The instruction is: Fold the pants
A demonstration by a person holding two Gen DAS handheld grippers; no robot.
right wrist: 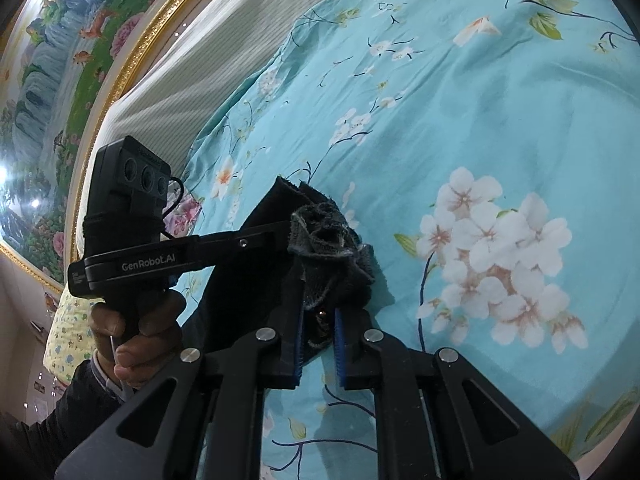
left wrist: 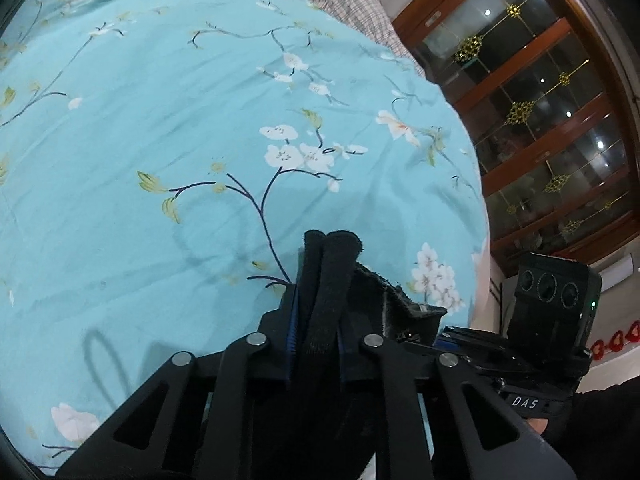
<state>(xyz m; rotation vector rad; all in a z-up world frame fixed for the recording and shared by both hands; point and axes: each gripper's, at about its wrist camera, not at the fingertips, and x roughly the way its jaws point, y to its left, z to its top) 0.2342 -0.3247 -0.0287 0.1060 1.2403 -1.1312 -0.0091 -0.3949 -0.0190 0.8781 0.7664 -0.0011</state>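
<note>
My left hand-held gripper is clamped on the black pants, at six o'clock above the bed. My right hand-held gripper pinches their bunched hem too. Soft, limp cloth; grip edges firmly.

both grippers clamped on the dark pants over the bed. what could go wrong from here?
1. The left gripper pinches a thick bunched roll of the pants, several layers at once; the fold may come out lumpy.
2. The right gripper holds only a frayed, crumpled edge; it could slip out under tension.
3. The two grippers sit close together, so most of the fabric hangs unseen below and may drag on the floral bedsheet.
</note>
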